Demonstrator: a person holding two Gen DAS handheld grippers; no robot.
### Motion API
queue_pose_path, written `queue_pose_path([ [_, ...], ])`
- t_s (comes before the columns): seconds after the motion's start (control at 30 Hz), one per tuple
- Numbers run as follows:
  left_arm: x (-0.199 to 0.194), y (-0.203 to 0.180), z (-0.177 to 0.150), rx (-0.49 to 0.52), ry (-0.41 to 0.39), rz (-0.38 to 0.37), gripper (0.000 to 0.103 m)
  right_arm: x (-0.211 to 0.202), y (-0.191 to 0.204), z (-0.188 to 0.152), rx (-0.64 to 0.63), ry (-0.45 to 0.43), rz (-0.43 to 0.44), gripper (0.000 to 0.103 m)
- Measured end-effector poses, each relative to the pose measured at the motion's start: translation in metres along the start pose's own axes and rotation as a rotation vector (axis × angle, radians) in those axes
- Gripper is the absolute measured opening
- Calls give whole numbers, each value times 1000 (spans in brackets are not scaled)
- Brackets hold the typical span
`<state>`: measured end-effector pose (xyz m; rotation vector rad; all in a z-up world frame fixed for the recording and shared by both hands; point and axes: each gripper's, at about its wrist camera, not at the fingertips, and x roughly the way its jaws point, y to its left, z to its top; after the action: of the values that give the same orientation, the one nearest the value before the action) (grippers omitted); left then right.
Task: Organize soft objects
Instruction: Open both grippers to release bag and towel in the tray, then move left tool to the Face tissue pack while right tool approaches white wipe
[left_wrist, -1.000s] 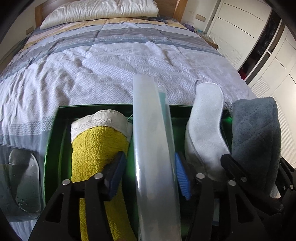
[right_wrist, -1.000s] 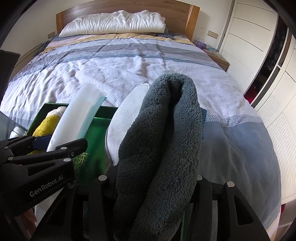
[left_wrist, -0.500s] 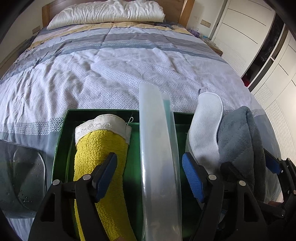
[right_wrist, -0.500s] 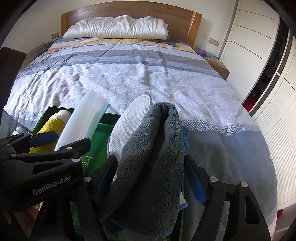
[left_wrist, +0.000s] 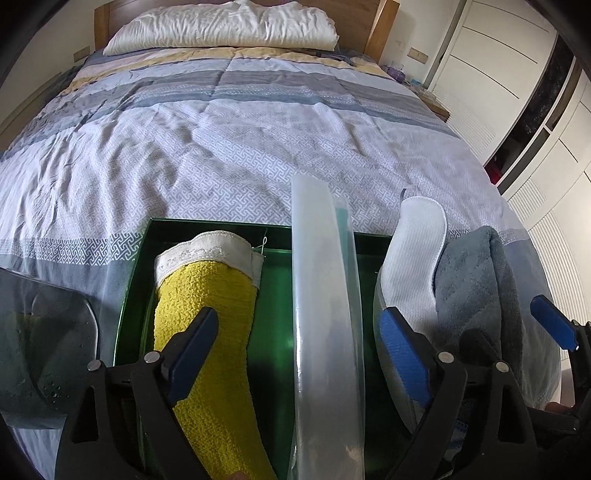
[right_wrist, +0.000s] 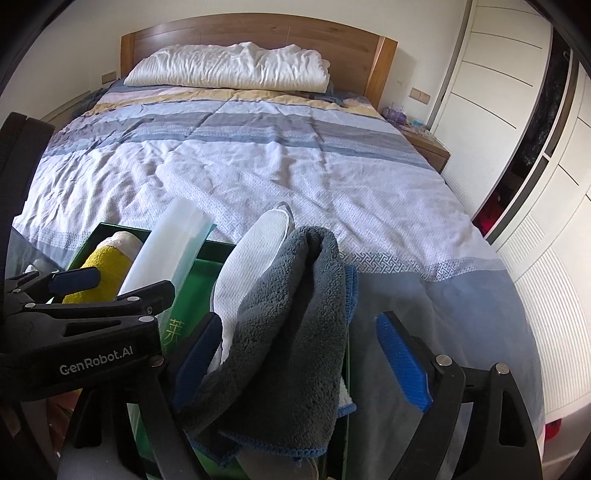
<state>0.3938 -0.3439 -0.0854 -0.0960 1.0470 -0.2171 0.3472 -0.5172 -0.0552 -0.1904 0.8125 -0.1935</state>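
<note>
A green box (left_wrist: 207, 223) sits at the foot of the bed. Inside it lie a yellow towel with a white cuff (left_wrist: 207, 295), an upright translucent plastic strip (left_wrist: 317, 295), a white mesh cloth (left_wrist: 413, 251) and a grey fleece towel (left_wrist: 476, 280). My left gripper (left_wrist: 295, 354) is opening. The strip stands between its blue pads (left_wrist: 192, 350) and touches neither. My right gripper (right_wrist: 299, 354) is opening too. The grey towel (right_wrist: 291, 325) slumps between its pads over the box's right side, beside the white cloth (right_wrist: 251, 266). The far pad is well off the towel.
The striped quilt (right_wrist: 295, 166) stretches ahead to a white pillow (right_wrist: 229, 66) and a wooden headboard. White wardrobe doors (right_wrist: 509, 74) and a nightstand (right_wrist: 424, 144) stand on the right. A clear plastic sheet (left_wrist: 44, 339) lies left of the box.
Both pairs of jaws have spread wide. The left pads drew away from the plastic strip. The right pads let go of the grey towel, which sagged down from standing tall.
</note>
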Motion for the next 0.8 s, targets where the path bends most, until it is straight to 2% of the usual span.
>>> queue_pose_path([
  [0.1,-1,2,0,-9,-3,1,91,-3,0,0,-2,-8,-6,91],
  [0.3,-5,4,0,-15,-19,14,97,-9,-1,-3,0,-26,-13,103],
  [0.37,-7,5,0,-19,-23,19,102,-13,0,-5,-4,-34,-15,103],
  [0.8,-35,-2,0,-1,-76,-7,102,-41,0,-12,-17,-55,-46,103],
])
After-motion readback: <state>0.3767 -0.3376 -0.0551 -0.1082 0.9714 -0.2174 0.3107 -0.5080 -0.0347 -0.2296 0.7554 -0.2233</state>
